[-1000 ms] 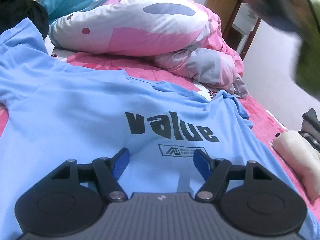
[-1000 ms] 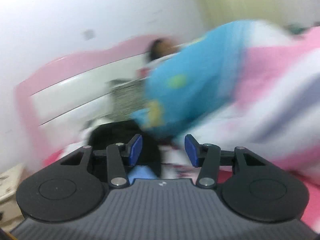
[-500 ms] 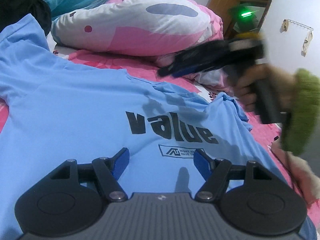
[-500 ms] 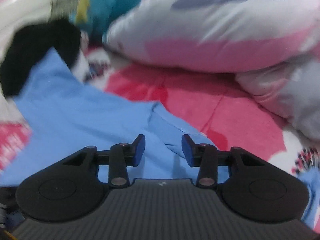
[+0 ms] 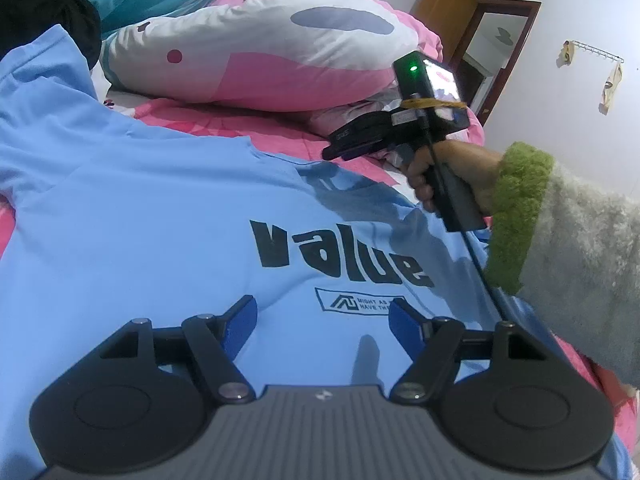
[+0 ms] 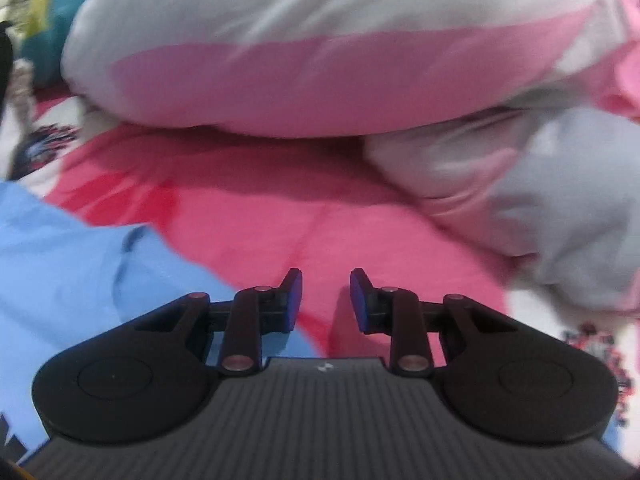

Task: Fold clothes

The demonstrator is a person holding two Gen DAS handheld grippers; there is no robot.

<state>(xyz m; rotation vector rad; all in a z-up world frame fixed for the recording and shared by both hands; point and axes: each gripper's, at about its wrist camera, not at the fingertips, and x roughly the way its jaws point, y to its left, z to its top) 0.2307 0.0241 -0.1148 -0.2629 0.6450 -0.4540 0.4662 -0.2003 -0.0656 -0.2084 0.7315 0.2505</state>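
Note:
A light blue T-shirt [image 5: 160, 208] printed "value" lies spread flat on the bed, its neckline toward the pillows. My left gripper [image 5: 322, 320] hovers open over the shirt's lower chest, just below the print, with nothing between its blue pads. A hand [image 5: 452, 168] in a fuzzy green-cuffed sleeve holds my right gripper [image 5: 334, 150] low over the shirt's right shoulder by the neckline. In the right wrist view that gripper [image 6: 326, 296] has a narrow gap and its jaws are closing. Only pink sheet shows between them, and the shirt's edge [image 6: 60, 264] lies to its left.
A bulky pink and white duvet [image 5: 260, 60] is piled just beyond the neckline, with a grey-white bunch [image 6: 540, 192] to the right. A black garment [image 5: 44, 12] sits at the far left. The pink sheet [image 6: 280, 208] is bare between shirt and duvet. A wooden door [image 5: 444, 12] stands behind.
My right gripper has swung down from facing the headboard to just over the shirt's shoulder near the neckline, and its jaws have narrowed. The left gripper has stayed put.

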